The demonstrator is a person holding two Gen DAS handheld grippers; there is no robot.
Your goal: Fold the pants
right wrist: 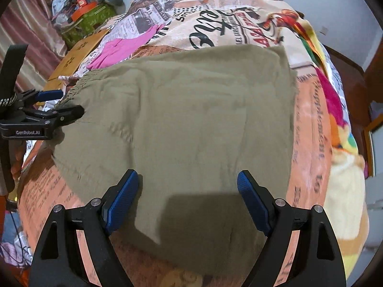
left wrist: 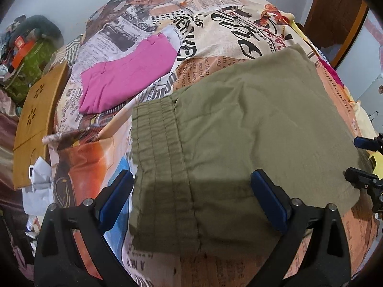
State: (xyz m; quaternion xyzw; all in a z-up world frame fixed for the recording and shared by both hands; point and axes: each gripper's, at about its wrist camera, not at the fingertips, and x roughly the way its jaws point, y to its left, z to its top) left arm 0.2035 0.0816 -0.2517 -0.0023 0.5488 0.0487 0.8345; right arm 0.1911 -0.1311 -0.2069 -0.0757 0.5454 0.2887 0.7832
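Note:
Olive green pants (left wrist: 239, 124) lie folded flat on a bed covered with a newspaper-print sheet (left wrist: 215, 31); their elastic waistband (left wrist: 155, 129) faces left. My left gripper (left wrist: 190, 179) hovers open over the waistband end, with nothing between its blue pads. Above the other end of the pants (right wrist: 191, 110), my right gripper (right wrist: 188, 177) also stands open and holds nothing. The left gripper (right wrist: 59, 105) shows at the left edge of the right wrist view, beside the waistband. The right gripper (left wrist: 366, 162) shows at the right edge of the left wrist view.
A folded pink garment (left wrist: 124, 74) lies on the sheet behind the pants. A wooden stool (left wrist: 36, 124) and a green box with clutter (left wrist: 31, 64) stand left of the bed. A colourful blanket (right wrist: 335, 110) lies along the right side. A wooden door (left wrist: 335, 12) is at the back right.

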